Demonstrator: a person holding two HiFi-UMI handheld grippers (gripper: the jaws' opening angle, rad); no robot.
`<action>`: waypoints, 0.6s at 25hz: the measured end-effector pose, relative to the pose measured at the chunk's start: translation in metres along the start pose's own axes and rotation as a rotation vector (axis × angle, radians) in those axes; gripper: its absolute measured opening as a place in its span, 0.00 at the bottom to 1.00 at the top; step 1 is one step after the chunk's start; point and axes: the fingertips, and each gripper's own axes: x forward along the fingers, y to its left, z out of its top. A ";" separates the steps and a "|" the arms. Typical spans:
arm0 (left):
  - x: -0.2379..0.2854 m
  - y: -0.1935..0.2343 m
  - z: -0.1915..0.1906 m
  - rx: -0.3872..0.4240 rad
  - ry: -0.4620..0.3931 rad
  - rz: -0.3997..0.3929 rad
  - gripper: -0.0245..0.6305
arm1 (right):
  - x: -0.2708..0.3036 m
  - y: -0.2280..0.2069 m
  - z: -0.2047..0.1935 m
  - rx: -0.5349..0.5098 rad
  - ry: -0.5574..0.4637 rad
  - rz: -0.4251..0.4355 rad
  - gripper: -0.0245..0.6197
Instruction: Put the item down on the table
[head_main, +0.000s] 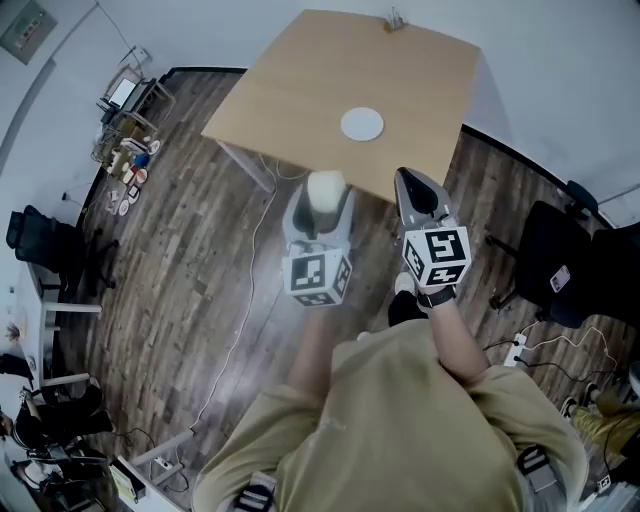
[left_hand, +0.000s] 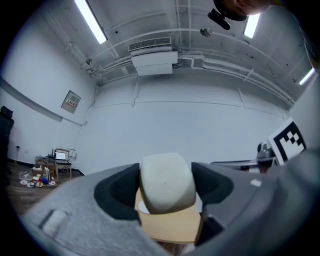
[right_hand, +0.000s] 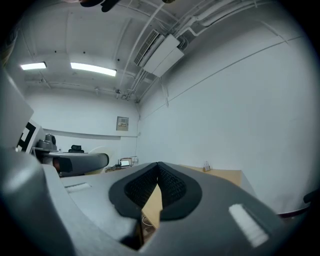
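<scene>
Left gripper (head_main: 325, 195) (left_hand: 166, 184) is clamped on the off-white, rounded, soft-looking block (head_main: 325, 186). The 2 dark pads (left_hand: 116, 192) press its left and right sides, and the block's top sticks out past them. The block is held in the air, not on the table. In the head view it sits at the near edge of the light wooden table (head_main: 330, 70). In the left gripper view the tabletop shows just below the block.

A flat white round disc (head_main: 362, 124) lies on the table ahead of the left gripper and slightly to its right, apart from the block.

Right gripper (head_main: 408, 180) (right_hand: 158, 176) has its jaws closed tip to tip with nothing between them. It sits just right of the left gripper, tips at the same table edge.

A small object at the far table edge is too small to identify.
</scene>
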 end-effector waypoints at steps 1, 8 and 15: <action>0.013 -0.002 0.002 0.006 -0.004 0.004 0.53 | 0.010 -0.011 0.005 0.003 -0.010 0.004 0.05; 0.098 -0.010 0.014 0.026 -0.015 0.020 0.53 | 0.069 -0.078 0.029 0.020 -0.041 0.029 0.05; 0.173 -0.031 0.013 0.032 -0.014 0.027 0.53 | 0.110 -0.133 0.040 0.012 -0.050 0.074 0.05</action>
